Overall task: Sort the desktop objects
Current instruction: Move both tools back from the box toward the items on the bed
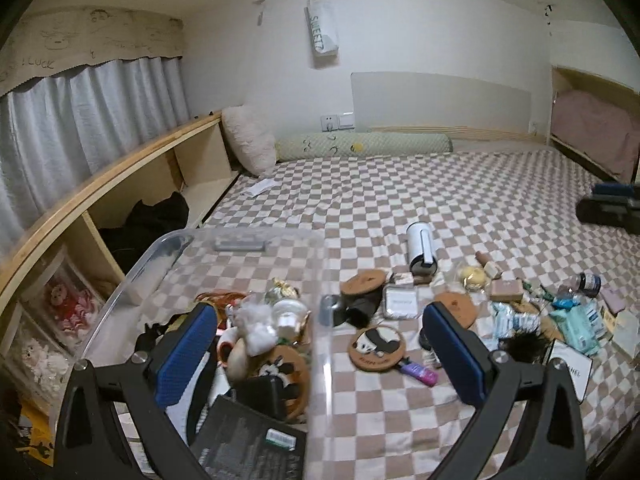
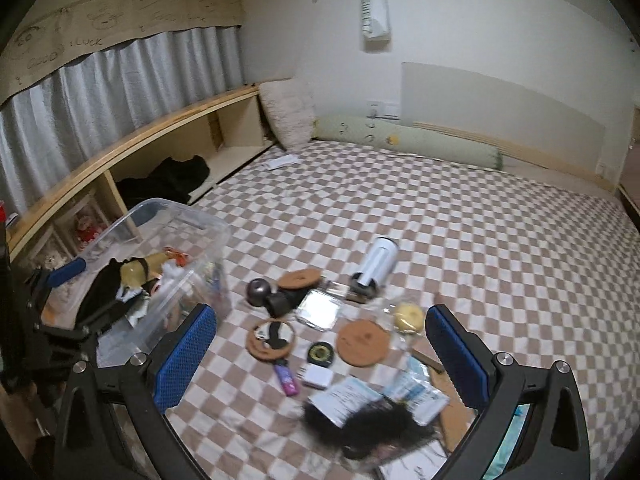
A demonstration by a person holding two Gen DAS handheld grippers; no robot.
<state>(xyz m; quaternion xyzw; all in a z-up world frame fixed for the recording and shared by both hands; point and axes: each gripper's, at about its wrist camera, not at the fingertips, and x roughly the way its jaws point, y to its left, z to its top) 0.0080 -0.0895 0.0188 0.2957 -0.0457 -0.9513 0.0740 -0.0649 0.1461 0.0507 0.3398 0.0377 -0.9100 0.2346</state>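
Note:
My left gripper [image 1: 320, 356] is open over the near edge of a clear plastic bin [image 1: 168, 248] with nothing between its blue pads. Inside the bin lie a panda coaster [image 1: 280, 364], white fluff and a dark box. My right gripper [image 2: 320, 360] is wide open above the loose pile on the checked bed and grips nothing. Under it lie a cork coaster [image 2: 362, 342], a panda coaster [image 2: 272, 334], a purple item [image 2: 286, 378], a small white box [image 2: 318, 376] and a black fluffy thing [image 2: 376, 428]. A white cylinder [image 2: 378, 264] lies farther back.
The bin [image 2: 188, 220] stands at the bed's left side beside a wooden shelf [image 1: 120, 184]. More packets and small bottles [image 1: 576, 320] are scattered on the right. Pillows [image 1: 360, 146] lie at the headboard. A dark object [image 1: 608, 206] sits at the right edge.

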